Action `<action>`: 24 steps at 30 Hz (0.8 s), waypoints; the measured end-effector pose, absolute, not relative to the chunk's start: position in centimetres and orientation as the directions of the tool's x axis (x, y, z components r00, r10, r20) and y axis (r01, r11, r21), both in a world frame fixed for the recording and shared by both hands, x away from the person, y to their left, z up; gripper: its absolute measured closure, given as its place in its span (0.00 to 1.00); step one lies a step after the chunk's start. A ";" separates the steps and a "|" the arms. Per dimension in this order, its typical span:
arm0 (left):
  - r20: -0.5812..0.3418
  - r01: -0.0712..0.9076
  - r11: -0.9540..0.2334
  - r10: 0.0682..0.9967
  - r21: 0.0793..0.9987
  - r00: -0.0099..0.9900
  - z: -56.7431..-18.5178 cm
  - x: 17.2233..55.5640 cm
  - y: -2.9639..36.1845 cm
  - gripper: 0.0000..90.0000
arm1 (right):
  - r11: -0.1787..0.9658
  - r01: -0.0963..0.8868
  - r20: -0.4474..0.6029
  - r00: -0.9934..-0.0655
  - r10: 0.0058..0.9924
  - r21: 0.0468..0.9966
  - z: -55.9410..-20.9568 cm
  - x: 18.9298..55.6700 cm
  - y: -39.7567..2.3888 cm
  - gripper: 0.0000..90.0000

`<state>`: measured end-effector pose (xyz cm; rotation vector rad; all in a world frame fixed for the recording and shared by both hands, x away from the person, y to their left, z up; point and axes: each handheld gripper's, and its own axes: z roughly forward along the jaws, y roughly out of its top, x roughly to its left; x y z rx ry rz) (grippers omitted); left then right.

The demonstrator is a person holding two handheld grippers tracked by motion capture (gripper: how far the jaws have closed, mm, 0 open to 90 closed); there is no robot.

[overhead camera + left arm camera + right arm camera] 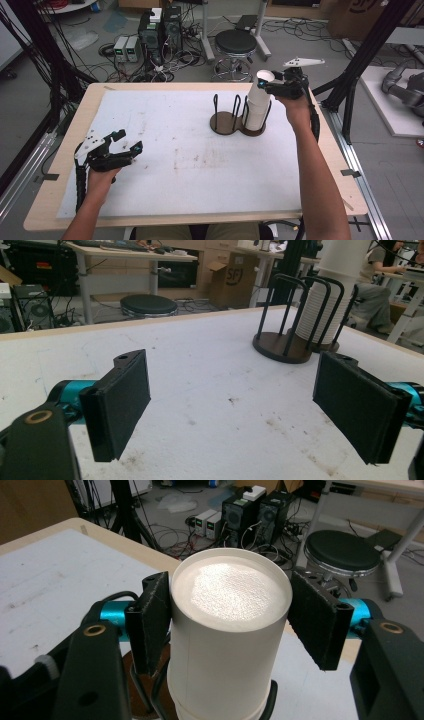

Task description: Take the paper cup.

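Note:
A tall stack of white paper cups [256, 107], bottoms up, stands in the right ring of a dark two-ring wire rack [227, 122] at the table's far right. My right gripper [267, 86] is at the top of the stack, shut on the uppermost cup [230, 630], with one black pad pressed on each side just below its base. My left gripper [131, 140] hovers low over the near left of the white mat, open with nothing between its pads [122, 400]. In the left gripper view the rack [282, 345] and cups [325, 300] stand well ahead to the right.
A stained white mat [175, 165] covers most of the wooden table [75, 115]. The rack's left ring holds nothing. Beyond the far edge are a black stool [235, 42], computer towers [160, 30] and loose cables on the floor. Black frame posts flank the table.

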<state>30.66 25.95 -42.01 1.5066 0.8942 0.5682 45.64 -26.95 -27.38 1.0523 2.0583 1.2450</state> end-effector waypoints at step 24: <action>-0.149 0.198 0.037 0.793 0.980 0.590 -41.9 30.5 25.8 0.17 | 0.253 0.235 -0.059 -0.614 0.787 0.939 -23.6 40.9 -28.1 0.41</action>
